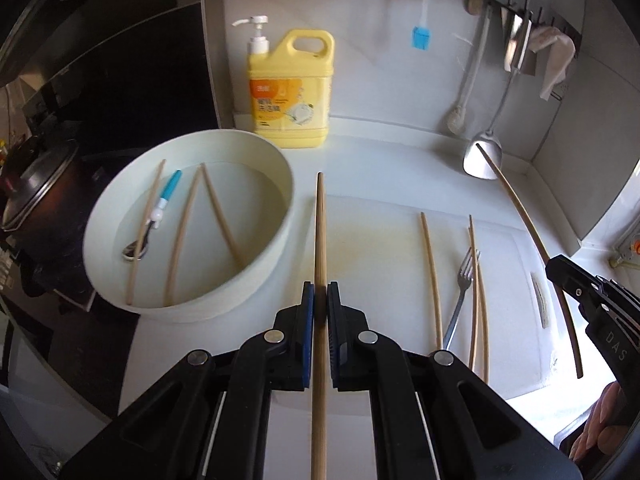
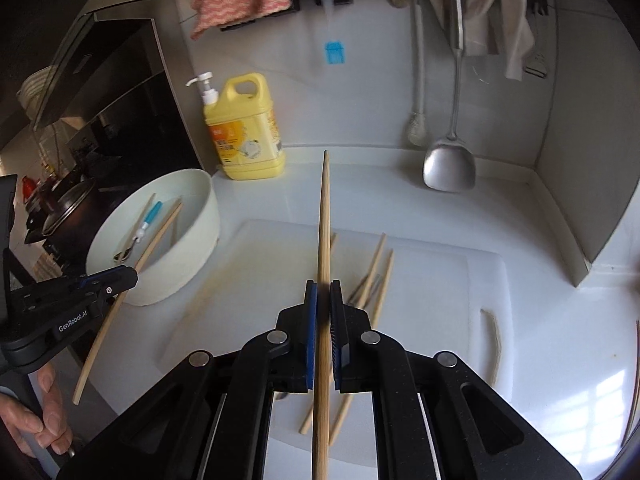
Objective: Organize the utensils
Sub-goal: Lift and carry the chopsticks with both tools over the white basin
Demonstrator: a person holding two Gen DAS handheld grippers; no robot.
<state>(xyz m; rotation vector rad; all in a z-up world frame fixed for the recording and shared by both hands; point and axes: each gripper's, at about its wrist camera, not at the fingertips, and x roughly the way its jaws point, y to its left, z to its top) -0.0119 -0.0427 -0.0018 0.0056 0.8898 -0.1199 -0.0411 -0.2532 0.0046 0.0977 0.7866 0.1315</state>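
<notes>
My left gripper [image 1: 320, 292] is shut on a wooden chopstick [image 1: 320, 232] that points straight ahead, raised above the white cutting board [image 1: 380, 248]. At the right edge, my right gripper [image 1: 554, 268] grips a second chopstick [image 1: 520, 216]. In the right wrist view the right gripper [image 2: 323, 290] is shut on its chopstick [image 2: 325, 220], and the left gripper [image 2: 134, 276] holds its chopstick [image 2: 120, 304] by the white bowl [image 2: 200, 248]. Loose chopsticks [image 1: 430, 276] and a fork [image 1: 464, 284] lie on the board. The bowl [image 1: 256, 280] holds three chopsticks and a blue-handled spoon [image 1: 160, 208].
A yellow detergent bottle [image 1: 290, 92] stands behind the bowl. A steel spatula [image 2: 450, 164], a blue brush [image 1: 422, 36] and cloths hang on the back wall. A dark pot [image 1: 36, 184] sits on the stove to the left. A wall corner closes the right side.
</notes>
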